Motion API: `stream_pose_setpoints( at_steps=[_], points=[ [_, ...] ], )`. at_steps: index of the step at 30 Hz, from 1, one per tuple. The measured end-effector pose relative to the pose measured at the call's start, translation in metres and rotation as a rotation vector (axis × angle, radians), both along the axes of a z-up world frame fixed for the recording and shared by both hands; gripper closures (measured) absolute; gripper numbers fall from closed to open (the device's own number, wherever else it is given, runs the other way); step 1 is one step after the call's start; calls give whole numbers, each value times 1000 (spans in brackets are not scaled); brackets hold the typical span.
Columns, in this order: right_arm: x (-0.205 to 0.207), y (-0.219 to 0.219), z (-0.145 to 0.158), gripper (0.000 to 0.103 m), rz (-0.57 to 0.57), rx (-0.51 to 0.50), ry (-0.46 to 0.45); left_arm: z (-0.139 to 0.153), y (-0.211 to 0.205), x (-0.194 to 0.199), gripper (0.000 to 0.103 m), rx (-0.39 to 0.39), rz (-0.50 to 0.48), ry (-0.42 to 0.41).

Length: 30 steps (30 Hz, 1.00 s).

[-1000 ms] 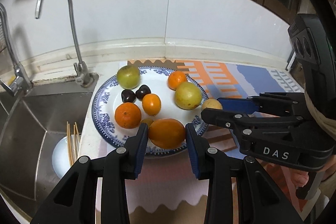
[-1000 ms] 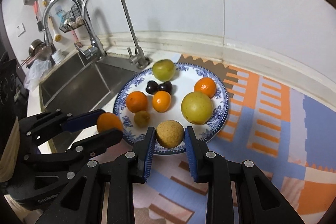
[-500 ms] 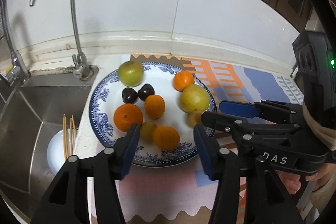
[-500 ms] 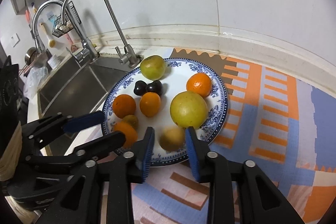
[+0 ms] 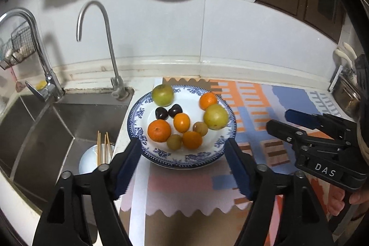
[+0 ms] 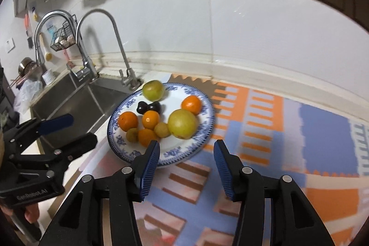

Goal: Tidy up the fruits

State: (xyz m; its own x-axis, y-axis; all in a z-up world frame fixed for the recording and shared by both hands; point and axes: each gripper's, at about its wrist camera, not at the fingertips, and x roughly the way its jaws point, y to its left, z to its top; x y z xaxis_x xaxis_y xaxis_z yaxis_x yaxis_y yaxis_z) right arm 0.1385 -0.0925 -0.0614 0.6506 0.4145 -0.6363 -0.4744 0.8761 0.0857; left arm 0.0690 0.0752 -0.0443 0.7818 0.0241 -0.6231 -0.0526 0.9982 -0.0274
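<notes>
Fruits (image 5: 182,122) on plate (image 5: 138,112), left hand-held gripper (image 5: 183,155) released, right hand-held gripper (image 6: 186,152) released, marked "DAS"

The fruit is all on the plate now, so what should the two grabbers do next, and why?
Probably just pull both back and away. The left gripper and the right gripper are open and empty, and every fruit in view, from the big yellow-green fruit to the dark plums, lies on the blue-rimmed plate. No loose fruit shows on the mat.
</notes>
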Motion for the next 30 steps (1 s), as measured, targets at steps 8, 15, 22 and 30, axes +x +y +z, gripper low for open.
stream_pose_setpoints(
  at_steps=[8,15,22,30],
  points=[
    [-45,-42,29,35,-122,-2,-62,26,-30,-31,7,67,-20,-91],
    [-80,-75,43,25,-209,2,-94,36,-54,-54,2,71,-30,-141],
    [-117,-99,52,22,-271,17,-129,41,-75,-75,1,84,-87,-159],
    [-149,-114,56,18,-310,24,-176,41,-87,-98,0,95,-111,-167]
  ],
)
